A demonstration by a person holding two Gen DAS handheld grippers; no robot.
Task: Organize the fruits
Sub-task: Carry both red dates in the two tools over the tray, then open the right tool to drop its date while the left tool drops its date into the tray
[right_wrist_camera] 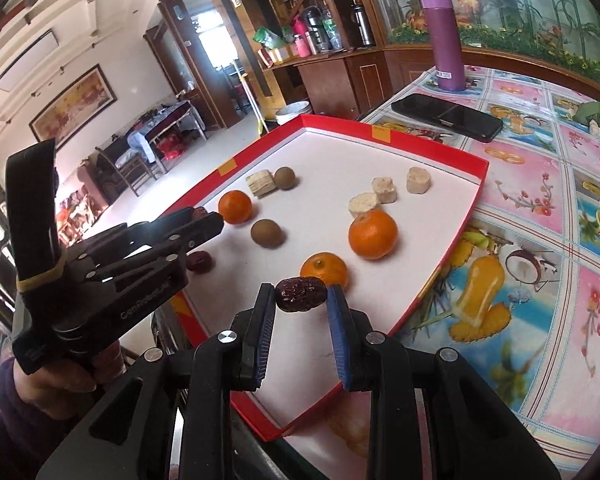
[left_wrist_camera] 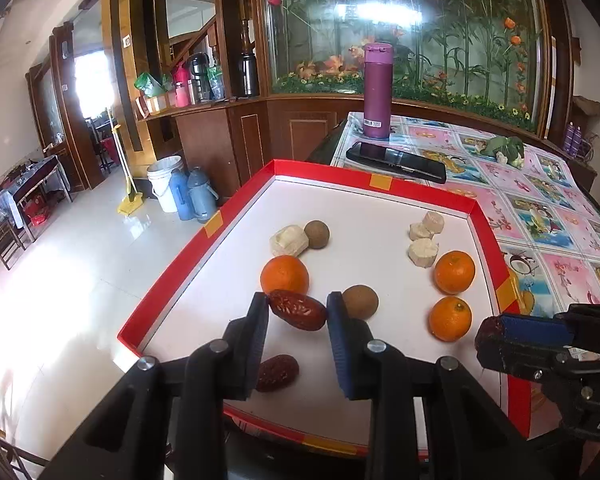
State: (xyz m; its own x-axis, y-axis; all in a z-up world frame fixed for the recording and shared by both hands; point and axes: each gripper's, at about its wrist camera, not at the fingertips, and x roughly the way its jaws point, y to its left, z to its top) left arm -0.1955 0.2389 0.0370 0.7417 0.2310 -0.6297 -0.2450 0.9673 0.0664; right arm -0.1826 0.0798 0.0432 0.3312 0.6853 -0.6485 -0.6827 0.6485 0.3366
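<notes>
Black fingers of the left hand-held gripper [left_wrist_camera: 298,310] clamp a wrinkled dark red date [left_wrist_camera: 297,309] above the white-floored, red-rimmed cardboard tray [left_wrist_camera: 380,181]; the right hand-held gripper [right_wrist_camera: 300,298] pinches another dried date [right_wrist_camera: 300,294] near a round orange tangerine [right_wrist_camera: 324,272].
</notes>
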